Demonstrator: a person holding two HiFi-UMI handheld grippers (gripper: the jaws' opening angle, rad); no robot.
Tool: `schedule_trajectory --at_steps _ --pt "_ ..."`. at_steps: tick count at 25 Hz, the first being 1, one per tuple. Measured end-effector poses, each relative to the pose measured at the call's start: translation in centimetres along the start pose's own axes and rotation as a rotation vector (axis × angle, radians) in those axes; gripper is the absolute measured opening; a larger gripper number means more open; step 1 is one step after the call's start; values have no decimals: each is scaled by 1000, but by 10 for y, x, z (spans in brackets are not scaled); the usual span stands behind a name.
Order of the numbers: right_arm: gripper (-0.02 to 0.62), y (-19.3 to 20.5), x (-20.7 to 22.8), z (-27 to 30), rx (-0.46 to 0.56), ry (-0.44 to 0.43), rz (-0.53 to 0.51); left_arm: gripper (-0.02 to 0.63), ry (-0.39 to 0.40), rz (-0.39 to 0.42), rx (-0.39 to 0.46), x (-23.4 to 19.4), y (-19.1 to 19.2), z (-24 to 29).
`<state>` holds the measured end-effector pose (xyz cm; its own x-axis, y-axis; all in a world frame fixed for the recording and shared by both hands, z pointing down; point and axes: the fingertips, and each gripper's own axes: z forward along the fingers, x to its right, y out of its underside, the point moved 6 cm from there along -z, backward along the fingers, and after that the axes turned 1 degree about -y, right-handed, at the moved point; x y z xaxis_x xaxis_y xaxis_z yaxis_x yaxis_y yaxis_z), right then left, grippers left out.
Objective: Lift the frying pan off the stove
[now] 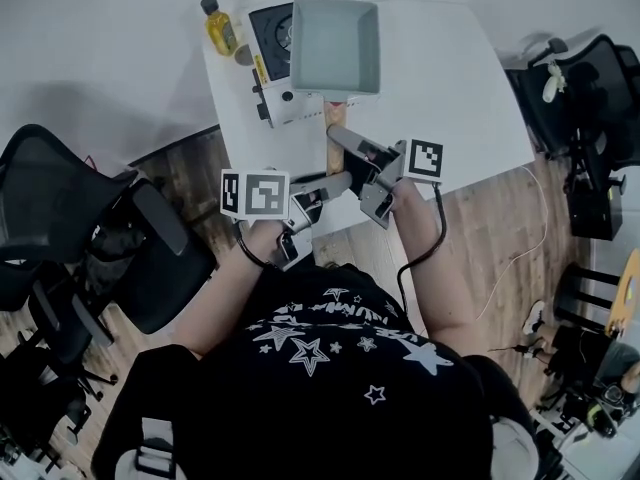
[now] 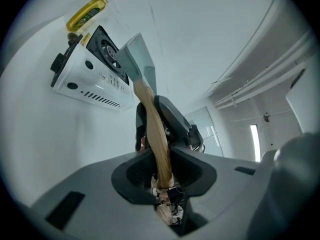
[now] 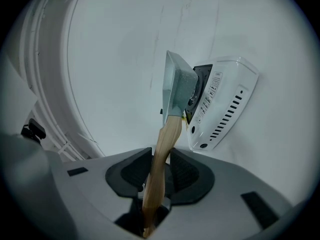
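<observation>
Both claws are clenched on the one wooden handle (image 2: 150,119); the left gripper (image 2: 162,170) has its pads squeezed on the near end of it, and the right gripper (image 3: 157,171) bites the same handle a little further along, nearer the pan, so the two sit one just behind the other; neither jaw pair has any slack that I can see. From there the handle runs out to the square grey frying pan (image 1: 335,48), which hangs right over the white portable stove (image 1: 280,103) and covers the right part of its top; from where I stand it looks raised just clear of the burner, though I cannot swear that the base is not touching. So the grasp is done and the lift itself is the step in hand, I'd say; what comes next calls for both hands rising together and keeping the pan level, since a long handle with all the weight at the far end will want to dip or twist in the pads; it then needs carrying clear of the stove. The pan is empty, bare grey inside, so nothing can spill. Just beside the stove's far left corner on the white table (image 1: 450,78) stands a small oil bottle (image 1: 220,30), dark-capped and full of yellow liquid, well out of the pan's way.
</observation>
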<state>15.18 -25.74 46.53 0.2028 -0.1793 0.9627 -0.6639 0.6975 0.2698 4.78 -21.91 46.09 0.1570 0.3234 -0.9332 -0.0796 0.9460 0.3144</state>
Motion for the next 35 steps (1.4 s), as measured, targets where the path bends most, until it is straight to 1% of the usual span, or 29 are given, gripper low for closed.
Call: schedule_trajectory --at_steps 5,14,24,30,32,35 --pt "110 17 -8 -14 -26 -14 1 98 -17 -3 16 11 23 -1" --pt "114 70 -21 -55 -49 -32 16 99 -31 -18 23 36 89 -7" --pt "118 129 -48 -105 -47 -63 -1 101 -37 12 39 71 162 -17" --pt "123 141 -43 -110 -62 -78 13 101 -50 -9 64 71 175 -21" --pt "126 156 -48 -115 -68 -93 18 103 -50 -13 74 77 190 -27" --pt "129 190 -59 -127 -71 -106 10 104 -53 -3 86 88 224 -42"
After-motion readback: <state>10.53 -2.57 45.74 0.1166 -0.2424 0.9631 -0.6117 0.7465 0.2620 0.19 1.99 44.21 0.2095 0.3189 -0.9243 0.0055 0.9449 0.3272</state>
